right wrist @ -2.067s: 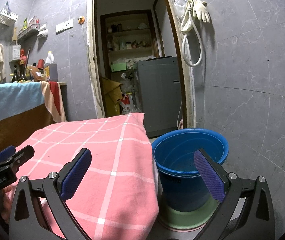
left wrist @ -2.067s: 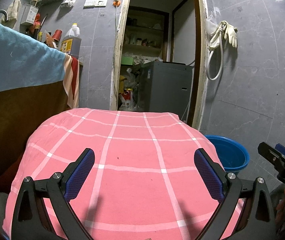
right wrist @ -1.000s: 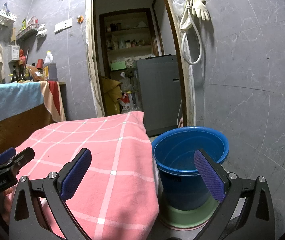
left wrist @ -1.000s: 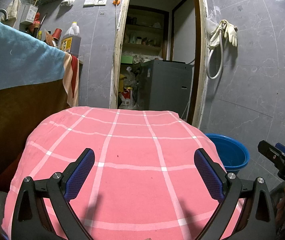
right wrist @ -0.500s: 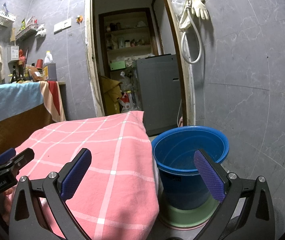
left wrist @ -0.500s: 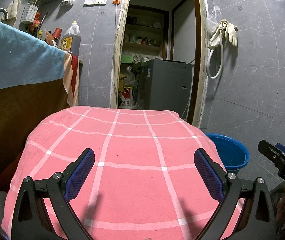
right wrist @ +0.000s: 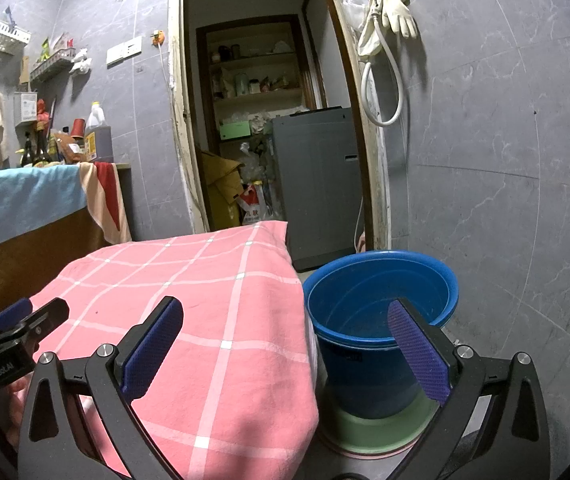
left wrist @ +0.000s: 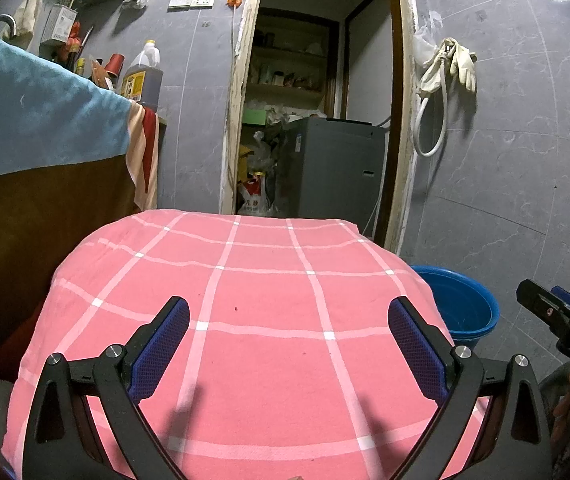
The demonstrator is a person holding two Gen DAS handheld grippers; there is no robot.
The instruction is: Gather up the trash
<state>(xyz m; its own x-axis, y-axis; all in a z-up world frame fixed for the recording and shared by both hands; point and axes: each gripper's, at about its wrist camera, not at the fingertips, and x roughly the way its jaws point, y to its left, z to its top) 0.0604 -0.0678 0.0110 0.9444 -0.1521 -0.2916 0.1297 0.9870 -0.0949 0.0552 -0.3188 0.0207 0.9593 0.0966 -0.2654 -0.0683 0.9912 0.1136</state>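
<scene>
Trash is showing nowhere on the pink cloth (left wrist: 269, 320). We are holding left gripper (left wrist: 289, 344) and right gripper (right wrist: 285, 344) with jaws released, risking snagging fabric beside the blue bucket (right wrist: 381, 280).

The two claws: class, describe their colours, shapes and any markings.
Both the left claw and right claw have black angular frames with silver screws and two fingers faced with textured blue pads. White lettering marks their bodies, only partly readable.
</scene>
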